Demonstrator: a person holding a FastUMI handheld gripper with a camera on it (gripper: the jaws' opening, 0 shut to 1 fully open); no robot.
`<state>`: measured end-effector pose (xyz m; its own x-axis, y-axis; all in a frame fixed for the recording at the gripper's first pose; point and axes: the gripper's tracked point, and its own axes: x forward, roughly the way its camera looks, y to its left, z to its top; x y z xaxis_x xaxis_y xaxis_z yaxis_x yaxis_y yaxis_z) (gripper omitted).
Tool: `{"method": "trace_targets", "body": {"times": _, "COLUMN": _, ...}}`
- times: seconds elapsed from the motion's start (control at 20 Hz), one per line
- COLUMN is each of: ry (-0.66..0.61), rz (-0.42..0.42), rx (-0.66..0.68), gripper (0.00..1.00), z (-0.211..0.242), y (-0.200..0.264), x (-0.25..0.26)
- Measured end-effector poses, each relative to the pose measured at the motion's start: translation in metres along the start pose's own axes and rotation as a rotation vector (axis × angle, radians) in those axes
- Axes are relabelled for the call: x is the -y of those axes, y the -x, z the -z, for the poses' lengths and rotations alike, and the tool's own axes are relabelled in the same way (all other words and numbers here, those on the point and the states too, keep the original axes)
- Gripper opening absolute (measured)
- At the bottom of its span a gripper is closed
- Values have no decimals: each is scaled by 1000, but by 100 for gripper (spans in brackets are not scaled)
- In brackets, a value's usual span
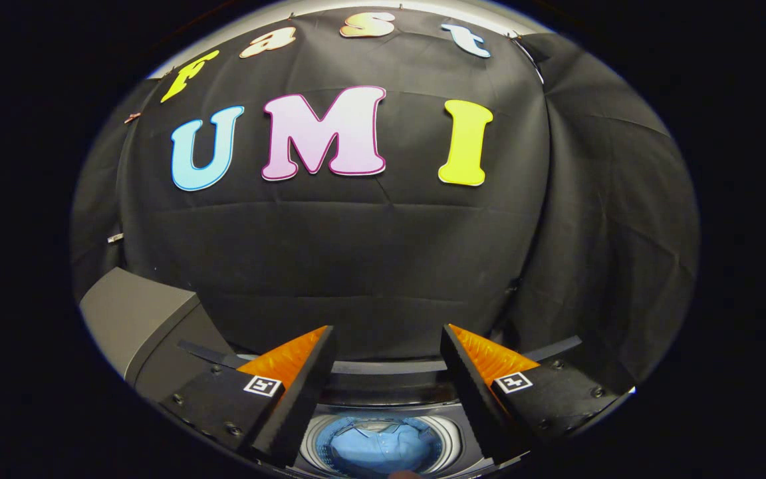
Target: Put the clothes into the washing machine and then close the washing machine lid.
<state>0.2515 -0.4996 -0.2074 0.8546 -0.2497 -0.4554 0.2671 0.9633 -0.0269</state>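
Tool (pixel 386 346) open, empty, fingers wide above washing machine (pixel 383 399); blue clothes (pixel 380 447) sit in drum, lid (pixel 137 319) up. No readable labels.

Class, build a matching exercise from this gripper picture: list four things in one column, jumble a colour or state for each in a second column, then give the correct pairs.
Things:
1. gripper
2. finger pads
3. garment
4. washing machine

Descriptions:
A. light blue, lying in the drum
B. orange and ribbed
C. top open, drum showing below the fingers
D. open, holding nothing

Pairs: 1-D, 2-B, 3-A, 4-C
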Motion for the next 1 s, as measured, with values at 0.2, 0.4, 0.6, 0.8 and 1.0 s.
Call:
{"method": "trace_targets", "body": {"times": 0.2, "ry": -2, "rz": -20, "rx": -8, "gripper": 100, "z": 0, "y": 0, "x": 0}}
{"method": "trace_targets", "body": {"times": 0.4, "ry": -4, "rz": -50, "rx": -3, "gripper": 100, "z": -2, "y": 0, "x": -1}}
{"method": "trace_targets", "body": {"times": 0.6, "ry": -8, "rz": -57, "rx": -6, "gripper": 100, "z": 5, "y": 3, "x": 0}}
{"method": "trace_targets", "body": {"times": 0.8, "ry": 8, "rz": -55, "rx": -8, "gripper": 100, "z": 7, "y": 0, "x": 0}}
{"method": "trace_targets", "body": {"times": 1.0, "ry": 154, "rz": 15, "rx": -211, "gripper": 99, "z": 63, "y": 8, "x": 18}}
